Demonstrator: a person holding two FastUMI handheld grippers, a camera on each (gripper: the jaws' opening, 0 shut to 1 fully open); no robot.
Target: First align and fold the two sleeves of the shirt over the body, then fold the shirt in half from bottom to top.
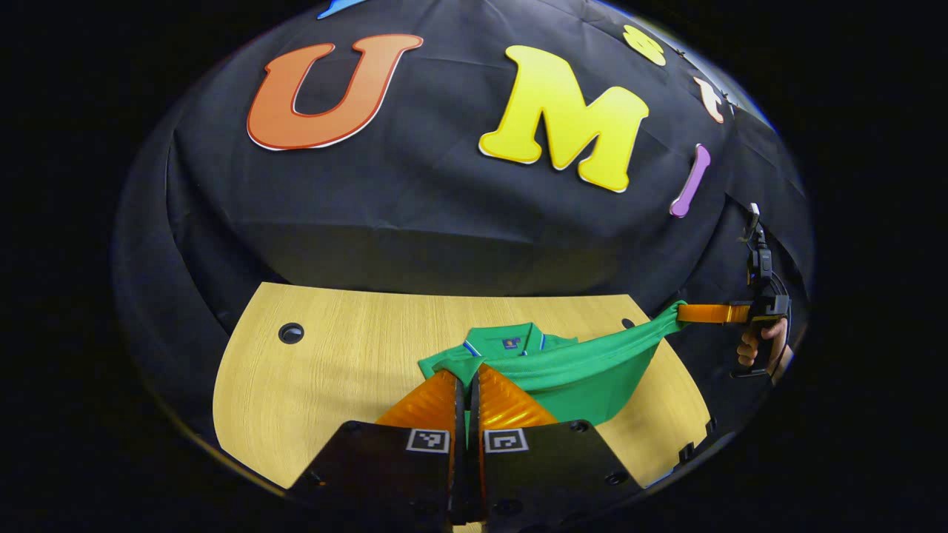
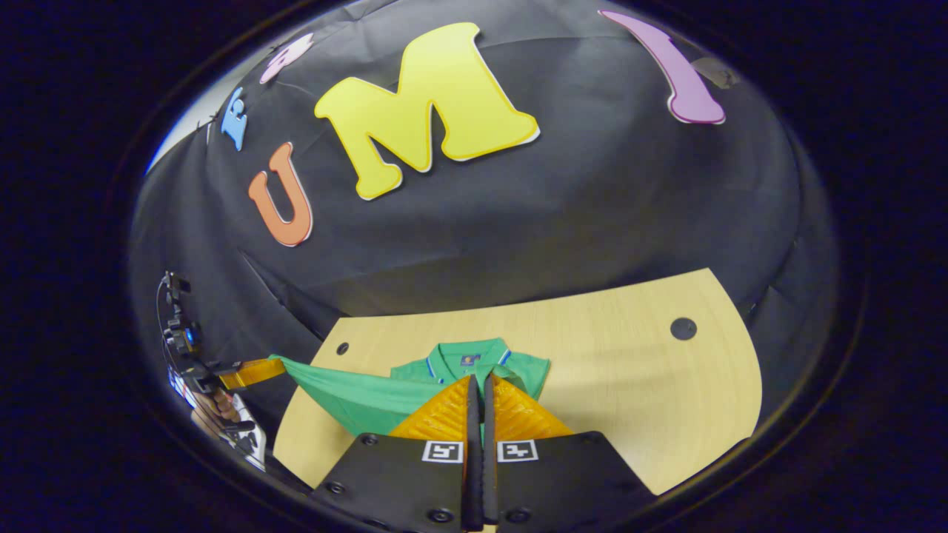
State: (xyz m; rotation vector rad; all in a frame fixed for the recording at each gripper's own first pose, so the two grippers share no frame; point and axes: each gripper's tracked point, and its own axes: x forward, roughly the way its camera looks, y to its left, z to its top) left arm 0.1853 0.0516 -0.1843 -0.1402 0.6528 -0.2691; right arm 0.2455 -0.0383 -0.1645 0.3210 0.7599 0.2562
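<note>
A green polo shirt (image 1: 570, 363) lies on the wooden table (image 1: 333, 355), its collar (image 1: 511, 342) pointing to the far side. The near part of the shirt is raised off the table and stretched between the two grippers. My left gripper (image 1: 467, 370) is shut on one end of this raised fabric. My right gripper (image 1: 685, 312), held by a hand (image 1: 763, 344), is shut on the other end. In the right gripper view the right gripper (image 2: 481, 377) pinches the shirt (image 2: 355, 396) just before the collar (image 2: 466, 359), and the left gripper (image 2: 275, 364) holds the stretched corner at the left.
The table (image 2: 629, 385) has a dark round hole (image 2: 683, 328) near its far right and another hole (image 1: 291, 333) near its far left. Black cloth hangs close behind the table's far edge. A hand (image 2: 215, 407) holds the left gripper beyond the table's left edge.
</note>
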